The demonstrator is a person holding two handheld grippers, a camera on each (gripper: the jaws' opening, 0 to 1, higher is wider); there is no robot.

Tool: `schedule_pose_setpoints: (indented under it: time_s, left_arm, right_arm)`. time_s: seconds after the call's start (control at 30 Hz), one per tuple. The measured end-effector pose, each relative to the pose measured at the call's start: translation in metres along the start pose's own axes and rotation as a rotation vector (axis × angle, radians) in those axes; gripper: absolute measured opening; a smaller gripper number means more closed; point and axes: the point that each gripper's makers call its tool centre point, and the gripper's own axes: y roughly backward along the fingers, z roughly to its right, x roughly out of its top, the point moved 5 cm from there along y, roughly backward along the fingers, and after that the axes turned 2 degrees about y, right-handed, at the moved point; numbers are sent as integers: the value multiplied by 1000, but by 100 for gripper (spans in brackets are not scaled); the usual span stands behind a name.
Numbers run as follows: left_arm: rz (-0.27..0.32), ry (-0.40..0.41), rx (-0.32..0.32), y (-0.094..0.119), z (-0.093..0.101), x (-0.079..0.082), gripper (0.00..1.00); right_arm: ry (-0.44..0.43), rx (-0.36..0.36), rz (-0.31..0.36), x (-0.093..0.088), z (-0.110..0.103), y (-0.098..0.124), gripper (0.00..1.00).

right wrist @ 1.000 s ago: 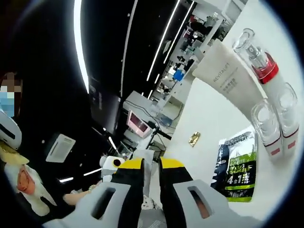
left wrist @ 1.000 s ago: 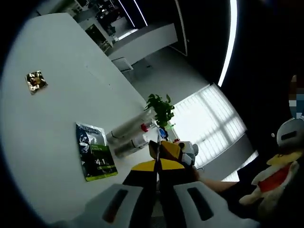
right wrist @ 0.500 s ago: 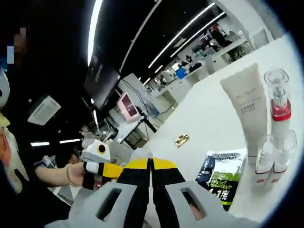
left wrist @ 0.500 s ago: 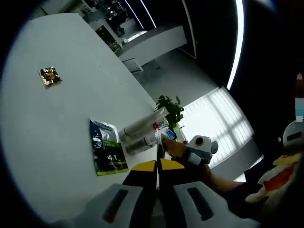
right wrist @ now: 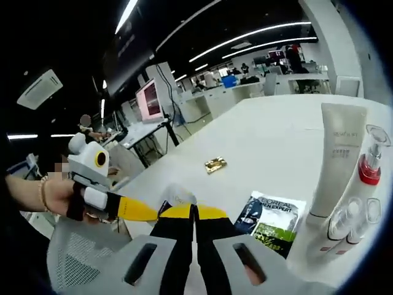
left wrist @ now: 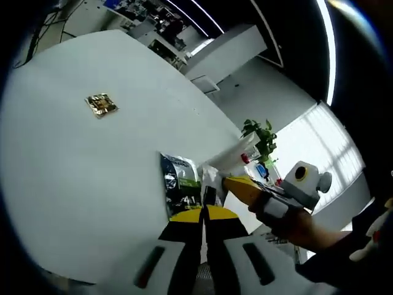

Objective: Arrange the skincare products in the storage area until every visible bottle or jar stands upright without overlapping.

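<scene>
A cream tube [right wrist: 336, 161] lies on the white table [right wrist: 270, 135], and a pump bottle with a red collar [right wrist: 369, 167] lies beside it. Two small clear-capped bottles [right wrist: 345, 216] lie next to them. A green and black sachet pack [right wrist: 274, 221] lies flat nearby, also visible as the sachet pack [left wrist: 182, 184] with the tube [left wrist: 237, 157] behind it. My left gripper [left wrist: 203, 212] is shut on nothing, hovering above the table short of the pack. My right gripper [right wrist: 194, 210] is also shut and empty. The two grippers' tips are close together.
A small gold sachet [left wrist: 101, 104] lies alone on the table, also seen as the gold sachet [right wrist: 215, 164]. A potted plant [left wrist: 260, 131] stands past the products. A hand [right wrist: 54, 194] holds the left gripper. Desks and monitors [right wrist: 149, 98] stand beyond the table.
Both views have swung as the hands turned toward the table. The right gripper's jaws had a small gap a second ago and are now together. The grippers have come closer to each other.
</scene>
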Motion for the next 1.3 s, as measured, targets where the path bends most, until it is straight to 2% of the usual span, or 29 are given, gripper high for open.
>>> schedule_pose_setpoints:
  time_s: [0.1,0.2,0.33,0.53,0.83,1.3]
  left_arm:
    - [-13,-13,50,-1,-10,-4,0]
    - [-38,-67,121,-3,-18,-12,0]
    - [-46,-52,154,-7,-31,-14,0]
    - [-51,-35,181,-11,-41,-15,0]
    - [-96,-70,230,-20,-47,-17,0]
    - [-115,-66,264,-34,-64,-13,0]
  right_arm:
    - [3,-6,-34,-6,1,-7,1]
    - [25,-3,-63,-15,0,-15,1]
    - [31,-19,-90,-22,2,-23,1]
    - [61,-21,-124,-34,10,-37,1]
    - [109,-32,-173,-51,17,-51,1]
    - [192,-36,-224,-54,25,-69,1]
